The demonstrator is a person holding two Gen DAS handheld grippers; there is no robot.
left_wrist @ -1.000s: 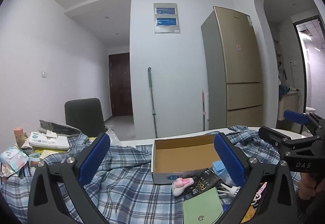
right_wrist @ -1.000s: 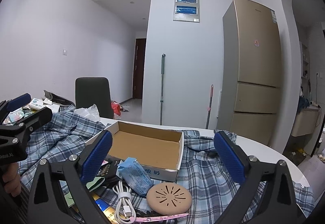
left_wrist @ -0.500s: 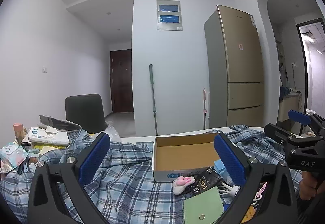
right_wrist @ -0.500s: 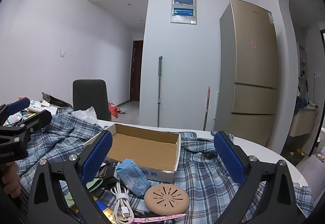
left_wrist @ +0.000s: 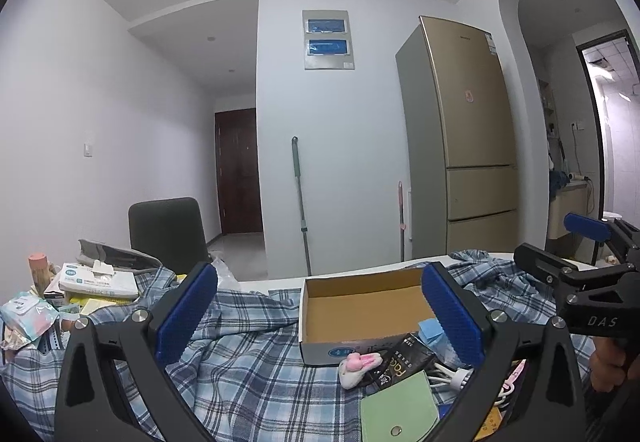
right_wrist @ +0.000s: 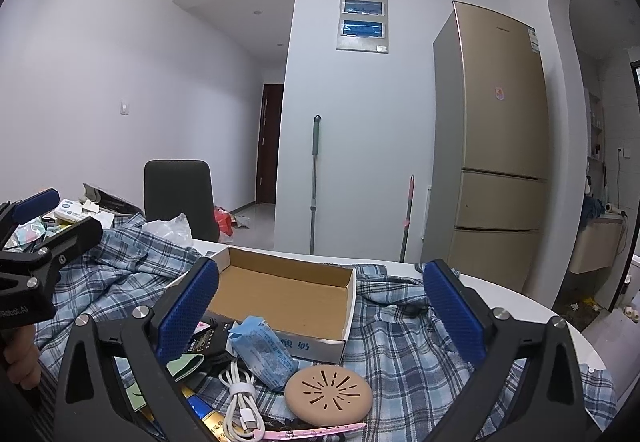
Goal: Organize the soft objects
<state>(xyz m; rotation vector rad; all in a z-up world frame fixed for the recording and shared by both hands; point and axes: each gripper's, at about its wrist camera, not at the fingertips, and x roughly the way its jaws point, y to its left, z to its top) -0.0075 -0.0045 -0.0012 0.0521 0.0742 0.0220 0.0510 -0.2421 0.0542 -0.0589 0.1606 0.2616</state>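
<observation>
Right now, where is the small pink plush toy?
In the left wrist view, the pink plush toy lies on the plaid cloth, just in front of the cardboard box, beside the black packet.

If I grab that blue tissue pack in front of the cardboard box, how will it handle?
The blue tissue pack looks soft and crumpled, so it would probably squash and feel light. Its plastic wrap may be a bit slippery. It leans on the cardboard box beside the white cable, so lifting it might nudge the cable.
</observation>
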